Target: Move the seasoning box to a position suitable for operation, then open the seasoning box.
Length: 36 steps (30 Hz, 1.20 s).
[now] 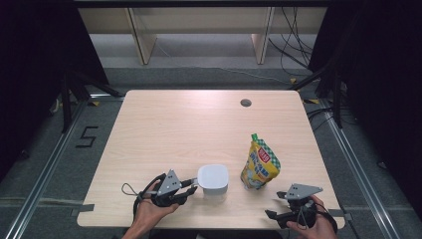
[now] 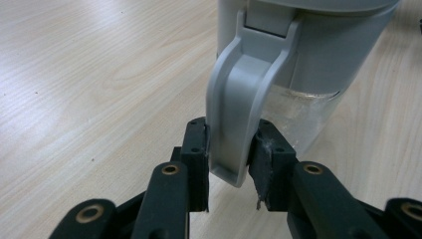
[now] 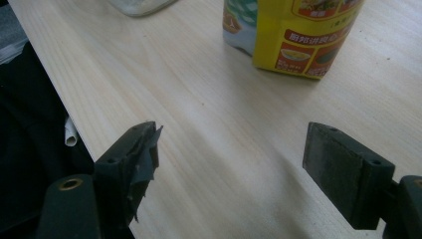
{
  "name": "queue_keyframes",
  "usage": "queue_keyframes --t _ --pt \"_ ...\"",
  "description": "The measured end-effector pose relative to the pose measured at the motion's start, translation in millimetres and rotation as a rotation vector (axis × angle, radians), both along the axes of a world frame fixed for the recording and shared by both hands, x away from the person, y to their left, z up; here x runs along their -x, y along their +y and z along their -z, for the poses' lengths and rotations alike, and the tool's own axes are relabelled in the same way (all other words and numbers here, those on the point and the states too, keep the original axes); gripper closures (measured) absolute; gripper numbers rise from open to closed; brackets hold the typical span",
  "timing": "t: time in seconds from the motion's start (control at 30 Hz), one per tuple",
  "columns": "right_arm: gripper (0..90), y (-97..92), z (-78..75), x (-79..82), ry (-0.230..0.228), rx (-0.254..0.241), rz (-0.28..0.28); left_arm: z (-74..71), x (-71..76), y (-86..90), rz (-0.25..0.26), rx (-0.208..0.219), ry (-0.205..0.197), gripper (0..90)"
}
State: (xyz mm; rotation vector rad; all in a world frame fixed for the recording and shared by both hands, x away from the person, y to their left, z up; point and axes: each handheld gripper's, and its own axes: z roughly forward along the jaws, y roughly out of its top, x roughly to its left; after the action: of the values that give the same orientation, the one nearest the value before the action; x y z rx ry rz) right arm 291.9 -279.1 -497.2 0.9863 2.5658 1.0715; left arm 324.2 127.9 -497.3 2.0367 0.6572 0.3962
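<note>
A clear jug (image 1: 213, 181) with a pale grey lid stands near the table's front edge. My left gripper (image 1: 193, 185) reaches it from the left. In the left gripper view, my left gripper (image 2: 231, 149) is shut on the jug's grey handle (image 2: 239, 99), with a pad pressing each side near its lower end. A yellow and green refill pouch (image 1: 260, 163) stands upright to the right of the jug. My right gripper (image 1: 276, 204) rests at the front right, apart from the pouch. In the right gripper view, my right gripper (image 3: 231, 154) is open wide over bare wood, with the pouch (image 3: 293, 35) ahead.
The wooden table (image 1: 189, 124) has a round cable hole (image 1: 245, 103) near its far edge. Its front edge (image 3: 54, 94) runs just left of my right gripper's jaws. Wooden shelf legs and cables lie on the floor beyond the table.
</note>
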Motion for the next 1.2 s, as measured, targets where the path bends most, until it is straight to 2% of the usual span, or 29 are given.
queue_keyframes --t 0.03,0.07,0.1,0.13,0.17,0.2,0.23,0.3,0.33,0.37,0.4,0.47,0.5,0.53,0.67,0.7,0.8,0.83,0.93,0.97,1.0,1.07,1.1,1.13,1.17,1.2 --pt "23.0 0.4 -0.3 0.4 0.010 -0.003 -0.002 0.8 0.3 0.2 -0.006 0.022 0.027 69.2" --pt "23.0 0.4 -0.3 0.4 0.010 -0.003 -0.002 0.8 0.3 0.2 -0.006 0.022 0.027 68.0" --pt "23.0 0.5 -0.1 0.4 0.007 -0.004 0.003 1.1 -0.1 0.6 -0.019 0.043 0.037 68.0" --pt "23.0 0.1 0.2 -0.3 -0.001 0.001 0.000 0.4 -0.7 1.8 -0.025 0.035 0.043 59.9" --pt "23.0 0.1 -0.1 0.1 0.008 0.002 0.002 -0.3 -0.5 2.5 -0.033 0.045 0.040 55.4" --pt "23.0 -0.2 -0.2 -0.1 0.005 0.003 -0.001 -2.6 -0.6 4.6 -0.029 0.033 0.024 53.4" --pt "23.0 -0.2 0.0 0.1 -0.001 0.001 0.002 -6.6 2.2 5.8 -0.038 0.052 0.027 50.3" --pt "23.0 -0.8 0.1 0.5 -0.002 0.002 0.002 -14.2 3.5 8.9 -0.022 0.038 0.022 44.8" --pt "23.1 -0.7 -0.1 1.5 0.009 0.000 0.010 -17.3 5.9 8.8 -0.039 0.057 0.030 41.6" --pt "23.0 -1.5 -0.3 1.2 0.010 0.006 0.008 -21.0 5.7 10.4 -0.024 0.051 0.021 39.3" --pt "23.0 -2.7 0.0 -0.3 -0.008 0.009 -0.004 -24.0 7.1 10.6 -0.027 0.060 0.029 37.1" --pt "23.0 -1.1 -0.6 2.6 0.013 0.004 0.016 -26.7 9.5 10.2 -0.041 0.073 0.037 33.7" --pt "23.0 -2.0 -0.5 0.7 -0.012 0.010 -0.005 -31.4 11.9 9.5 -0.034 0.095 0.049 32.5" --pt "23.0 -1.7 -0.5 0.9 -0.011 0.008 -0.007 -34.4 13.2 9.5 -0.032 0.094 0.049 31.8" --pt "22.2 -0.5 0.0 0.5 -0.001 -0.009 -0.018 -41.7 17.3 7.9 -0.024 0.105 0.051 36.6" --pt "21.8 0.1 0.1 0.2 -0.004 -0.008 -0.019 -45.9 18.7 8.0 -0.010 0.103 0.033 37.4" --pt "21.9 1.8 0.0 0.5 0.000 -0.012 -0.020 -48.6 20.5 8.0 -0.007 0.121 0.019 41.3" --pt "22.6 2.0 -0.1 0.2 -0.004 -0.011 -0.031 -51.6 21.6 9.3 -0.001 0.124 -0.007 45.1" --pt "22.3 3.6 -0.4 2.7 0.006 -0.025 -0.032 -57.0 21.0 11.2 -0.003 0.146 -0.015 54.5" --pt "21.5 3.4 0.0 1.5 -0.019 -0.028 -0.048 -58.2 20.2 11.6 0.002 0.156 -0.026 58.6" --pt "20.0 4.4 -0.5 1.9 -0.018 -0.036 -0.048 -59.9 21.2 11.4 -0.016 0.153 -0.030 62.0" --pt "19.0 6.6 -1.6 2.6 -0.024 -0.041 -0.047 -61.1 21.4 11.0 -0.017 0.159 -0.039 68.8" --pt "19.1 8.4 -2.4 4.3 -0.013 -0.050 -0.048 -64.0 22.2 10.0 -0.029 0.166 -0.054 72.0" --pt "19.3 9.0 -3.1 3.4 -0.037 -0.048 -0.066 -64.0 22.2 10.0 -0.029 0.166 -0.054 75.3" --pt "19.3 9.0 -3.1 3.4 -0.037 -0.048 -0.066 -65.6 21.5 9.3 -0.024 0.174 -0.064 75.3" --pt "21.4 12.3 -4.7 5.3 -0.038 -0.054 -0.074 -66.3 21.5 8.3 -0.031 0.179 -0.060 79.9"
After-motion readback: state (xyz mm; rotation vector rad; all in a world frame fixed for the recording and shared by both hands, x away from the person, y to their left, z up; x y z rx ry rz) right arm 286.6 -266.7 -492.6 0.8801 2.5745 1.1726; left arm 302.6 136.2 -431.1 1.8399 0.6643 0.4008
